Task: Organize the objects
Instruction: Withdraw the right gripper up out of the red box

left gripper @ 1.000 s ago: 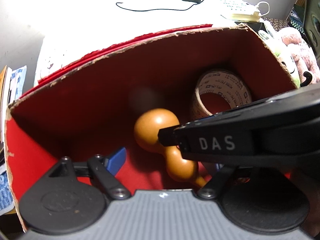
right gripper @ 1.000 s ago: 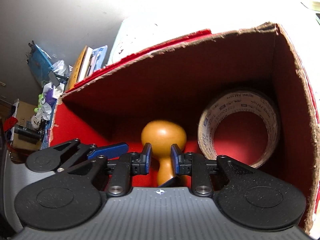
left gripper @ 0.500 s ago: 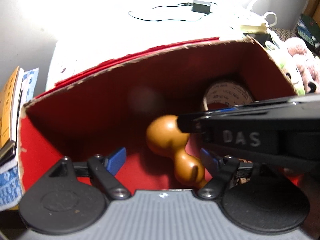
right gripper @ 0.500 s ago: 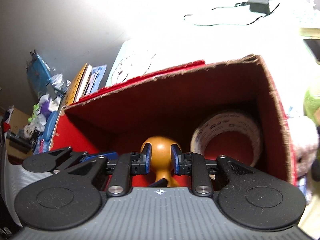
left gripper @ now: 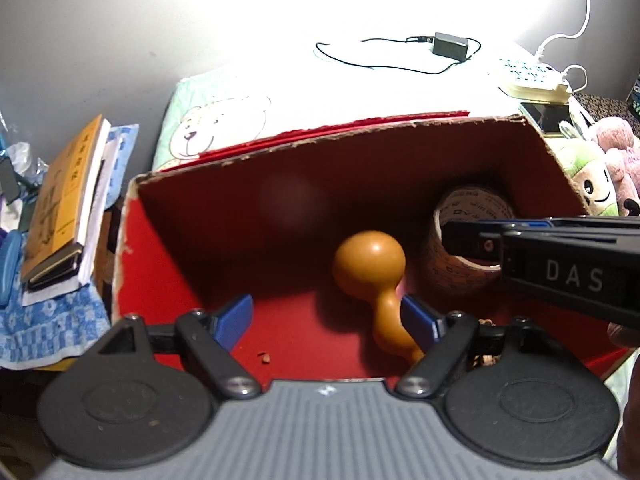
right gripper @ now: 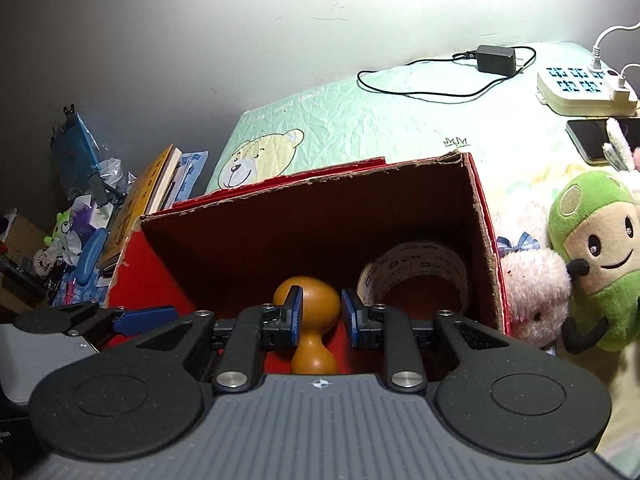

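Both grippers have risen above the red cardboard box. Inside lies the orange wooden gourd, bulb toward the far wall, beside a printed tape roll. Left gripper spread, empty; right gripper narrowly parted, empty.

Beyond the box you have a pale green bedspread printed with a cartoon bear. On it, far back, lies a black charger with its thin cable looping to the left, and just right of that a white power strip with plugs in it. A dark phone sits near the strip. To your right a green plush toy leans beside a pink one. At the left, a stack of books rests on a blue patterned cloth.
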